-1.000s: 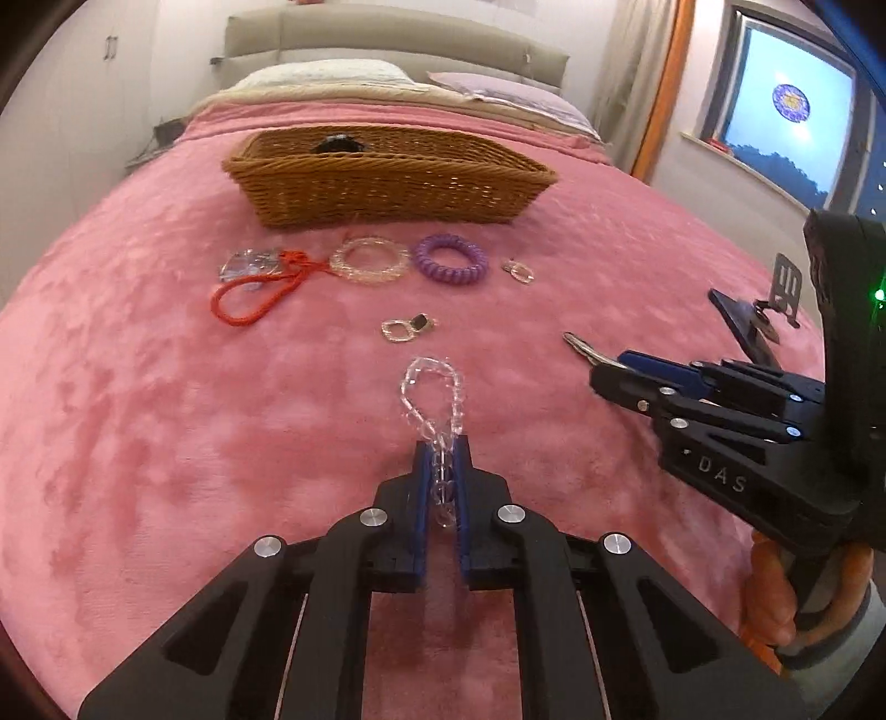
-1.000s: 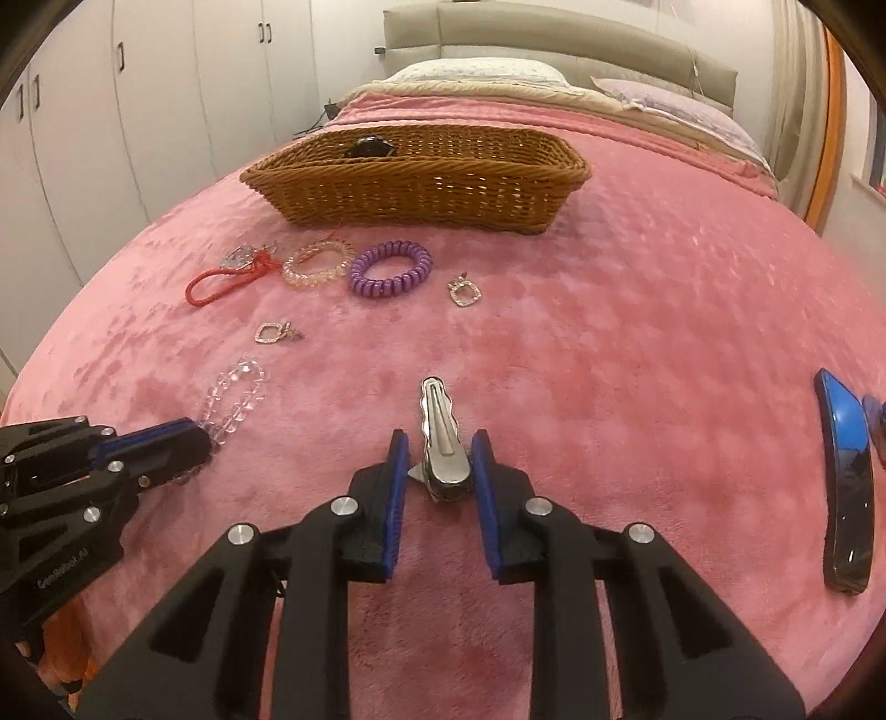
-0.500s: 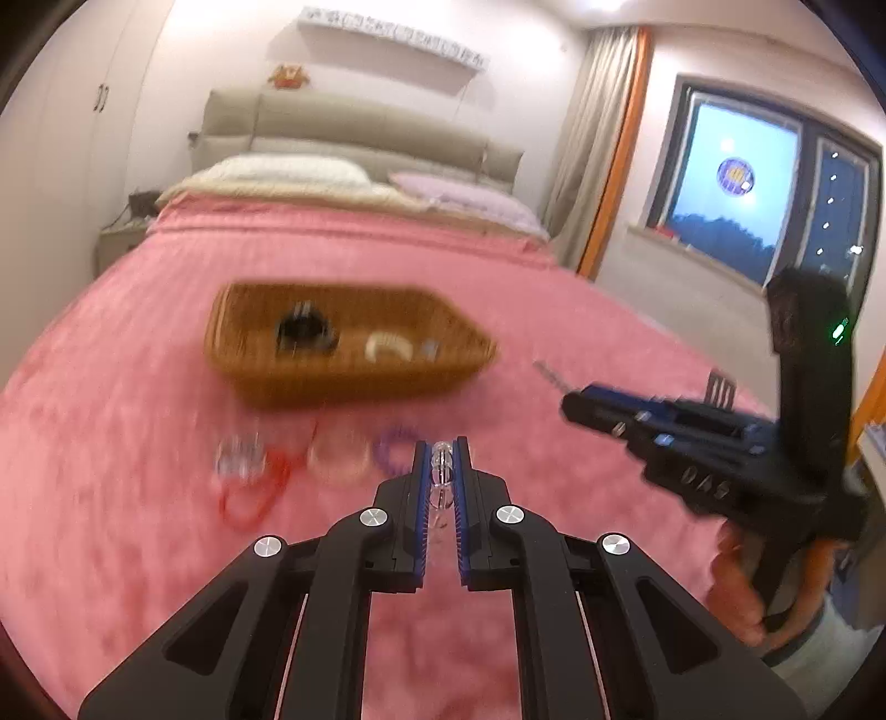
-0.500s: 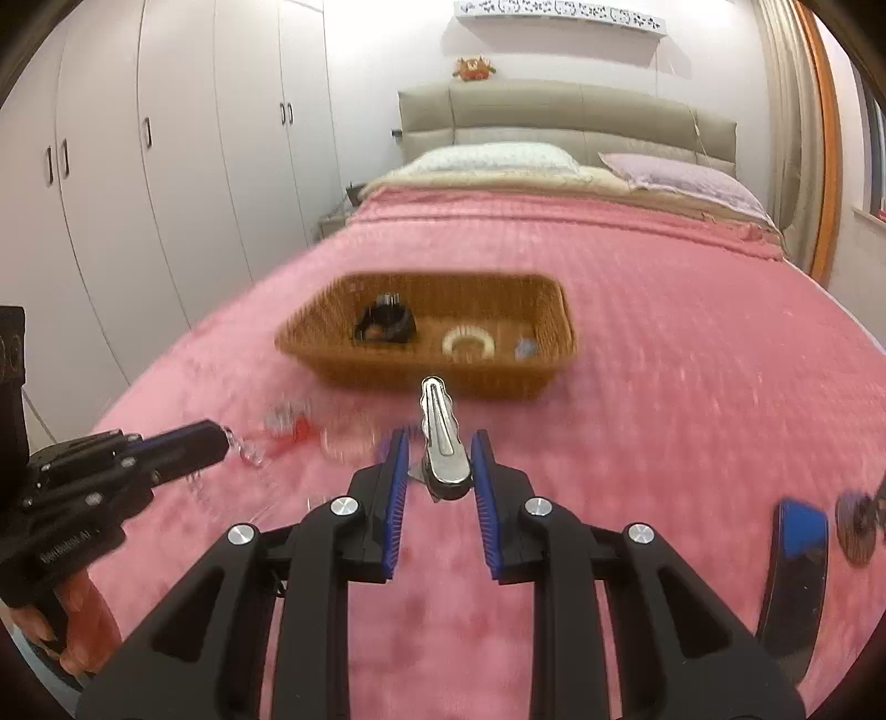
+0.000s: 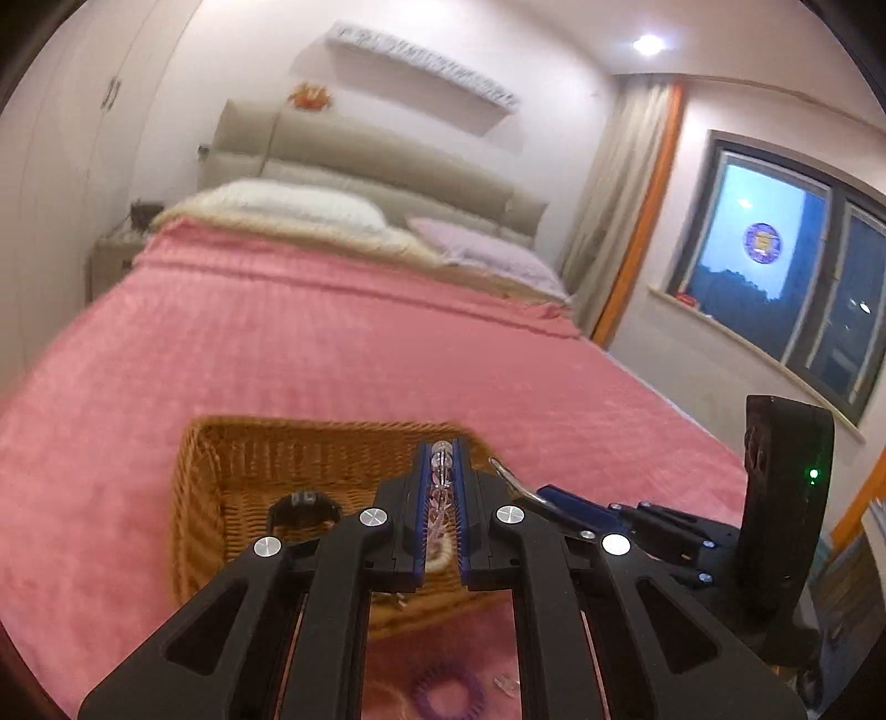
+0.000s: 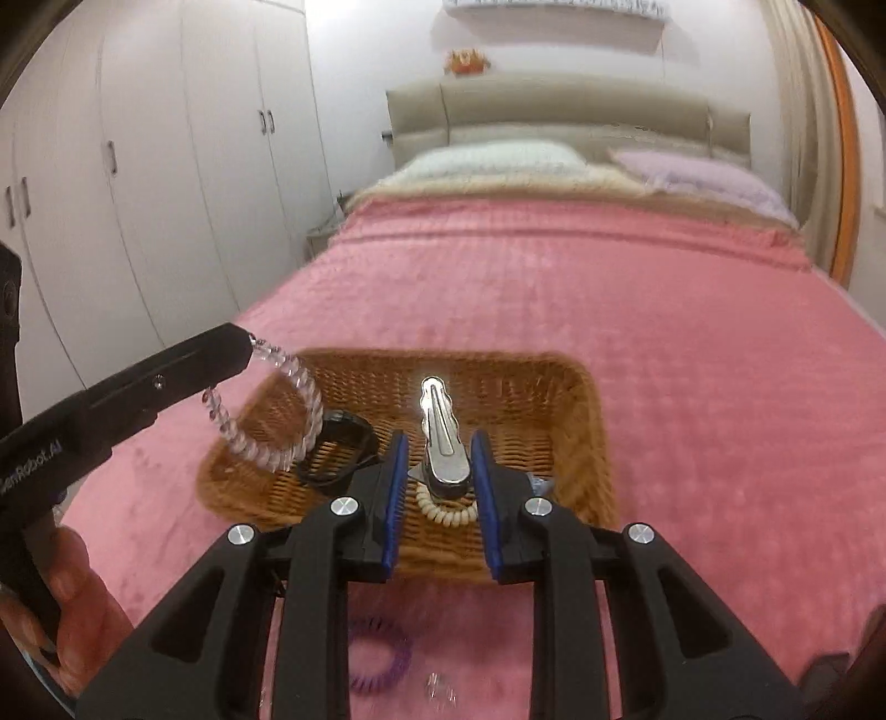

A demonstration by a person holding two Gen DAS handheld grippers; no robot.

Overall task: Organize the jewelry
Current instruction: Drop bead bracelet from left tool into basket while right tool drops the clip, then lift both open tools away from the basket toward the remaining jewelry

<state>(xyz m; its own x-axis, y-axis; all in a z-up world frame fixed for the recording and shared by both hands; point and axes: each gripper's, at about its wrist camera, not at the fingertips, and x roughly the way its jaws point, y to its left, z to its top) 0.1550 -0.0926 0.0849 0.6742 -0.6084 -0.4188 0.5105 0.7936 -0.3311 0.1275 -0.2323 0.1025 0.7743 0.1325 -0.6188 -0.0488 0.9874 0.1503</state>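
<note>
Both grippers loaded, over wicker basket.
Left wrist: left gripper clamped on clear bead bracelet; basket at 9 o'clock.
Right wrist: right gripper clamped on silver hair clip; bracelet dangles at 9 o'clock, purple coil tie on pink blanket at 6.

Pink-covered bed, beige headboard, white wardrobes — dusk window, ceiling spotlight

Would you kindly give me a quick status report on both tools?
Left tool shut on clear bead bracelet. Right tool shut on silver hair clip. Both over wicker basket. Nothing in the way.
</note>
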